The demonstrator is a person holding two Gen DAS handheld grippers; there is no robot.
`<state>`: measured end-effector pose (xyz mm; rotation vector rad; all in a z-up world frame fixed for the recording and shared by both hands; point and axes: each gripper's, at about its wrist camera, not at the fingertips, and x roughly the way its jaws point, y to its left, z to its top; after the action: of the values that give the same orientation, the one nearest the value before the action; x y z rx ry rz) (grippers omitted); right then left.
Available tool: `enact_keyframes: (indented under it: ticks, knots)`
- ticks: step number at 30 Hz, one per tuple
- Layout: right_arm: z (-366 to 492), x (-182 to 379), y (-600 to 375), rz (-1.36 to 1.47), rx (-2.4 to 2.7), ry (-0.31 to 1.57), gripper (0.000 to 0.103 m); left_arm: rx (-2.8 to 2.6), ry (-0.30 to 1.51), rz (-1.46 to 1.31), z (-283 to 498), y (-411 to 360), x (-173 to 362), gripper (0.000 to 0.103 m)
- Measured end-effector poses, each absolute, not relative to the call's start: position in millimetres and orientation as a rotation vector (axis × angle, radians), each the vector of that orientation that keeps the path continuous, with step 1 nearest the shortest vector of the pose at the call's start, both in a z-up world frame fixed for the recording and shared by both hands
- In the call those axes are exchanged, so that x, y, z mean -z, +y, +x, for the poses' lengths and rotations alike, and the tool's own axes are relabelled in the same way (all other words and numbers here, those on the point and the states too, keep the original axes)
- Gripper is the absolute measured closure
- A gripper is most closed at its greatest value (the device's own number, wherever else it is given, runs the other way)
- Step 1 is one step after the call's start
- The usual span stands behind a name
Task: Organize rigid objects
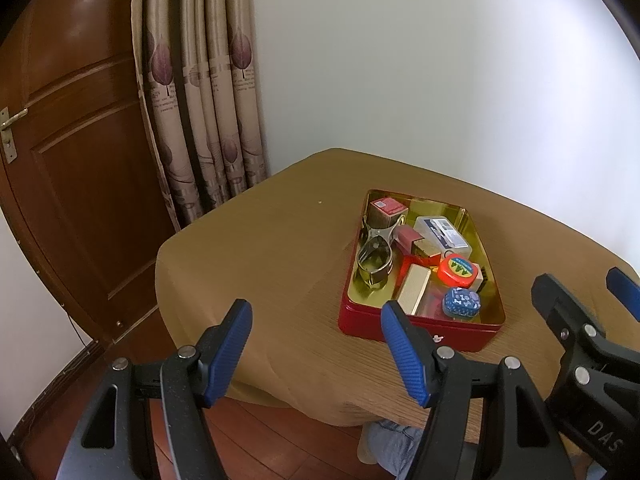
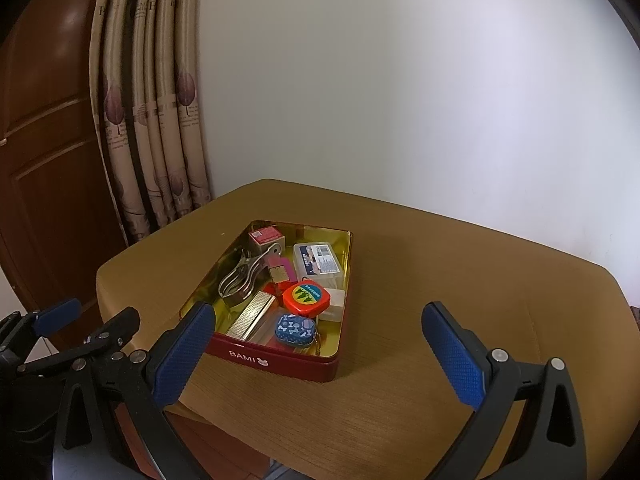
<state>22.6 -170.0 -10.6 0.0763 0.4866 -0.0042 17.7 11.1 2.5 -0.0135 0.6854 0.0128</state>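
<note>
A red tin point(image 1: 460, 338) point(image 2: 280, 364) with a gold inside stands on the tan table and holds several small items. Among them are a red round tape measure point(image 1: 457, 270) point(image 2: 307, 299), a blue patterned case point(image 1: 461, 301) point(image 2: 295, 330), a clear plastic box point(image 1: 440, 232) point(image 2: 318, 262), a metal clip point(image 1: 374, 258) point(image 2: 238, 284) and a gold bar point(image 1: 414, 294) point(image 2: 252, 320). My left gripper point(image 1: 316, 354) hangs open over the table's near left edge, short of the tin. My right gripper point(image 2: 320, 356) stands open in front of the tin, empty. Each gripper shows at the edge of the other's view.
The table point(image 2: 460, 264) sits in a corner against a white wall. Patterned curtains point(image 1: 200, 92) and a brown wooden door point(image 1: 76, 152) stand to the left. A person's jeans-clad leg point(image 1: 394, 436) shows below the table's near edge, above a wooden floor.
</note>
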Motion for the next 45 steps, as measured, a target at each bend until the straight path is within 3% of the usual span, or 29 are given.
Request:
enact_keyframes:
  ticks: [45]
  knots:
    - [19.6,10.0,-170.5,0.117,0.057,0.444,0.001,0.002,0.593,-0.048,5.4,20.2,-20.4,0.031]
